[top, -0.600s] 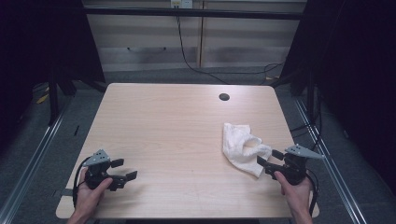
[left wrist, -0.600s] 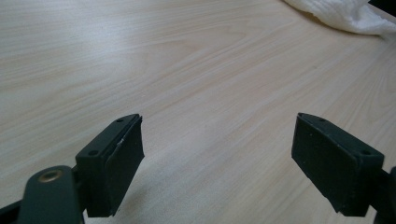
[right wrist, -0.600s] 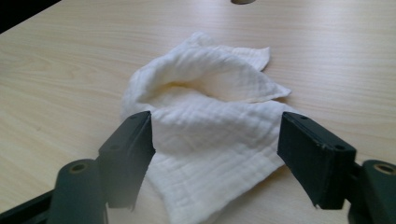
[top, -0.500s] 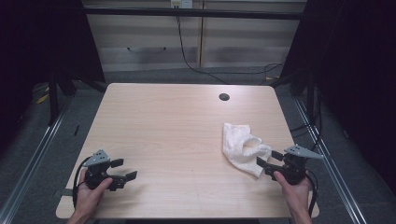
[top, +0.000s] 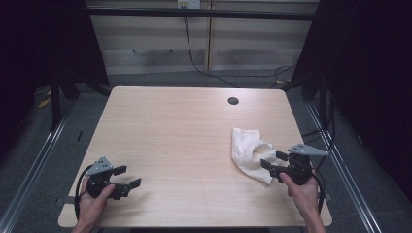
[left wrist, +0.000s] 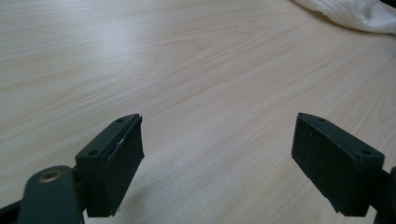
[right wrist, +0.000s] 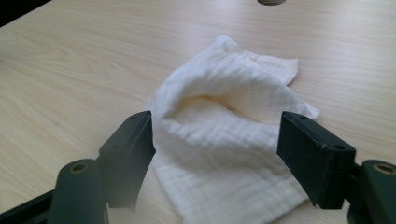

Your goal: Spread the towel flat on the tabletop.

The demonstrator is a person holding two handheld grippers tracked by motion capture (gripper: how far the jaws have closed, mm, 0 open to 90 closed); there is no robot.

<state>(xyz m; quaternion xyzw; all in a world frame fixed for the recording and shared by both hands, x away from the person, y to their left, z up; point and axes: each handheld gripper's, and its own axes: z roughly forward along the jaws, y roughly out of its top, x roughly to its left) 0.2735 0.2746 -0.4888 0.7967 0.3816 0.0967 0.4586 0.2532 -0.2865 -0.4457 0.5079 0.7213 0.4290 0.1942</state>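
Open right gripper (right wrist: 215, 154) over cloth (right wrist: 229, 121)

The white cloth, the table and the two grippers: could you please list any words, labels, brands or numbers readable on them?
None: there is no readable text. The white cloth, the table, the left gripper and the right gripper all look blank. A pale tag above the cabinets in the high view is too small to read.

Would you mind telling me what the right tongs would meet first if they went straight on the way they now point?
Most likely the white cloth: it lies crumpled on the table directly ahead of the open right tongs, its near edge already between the jaws, though apparently untouched.
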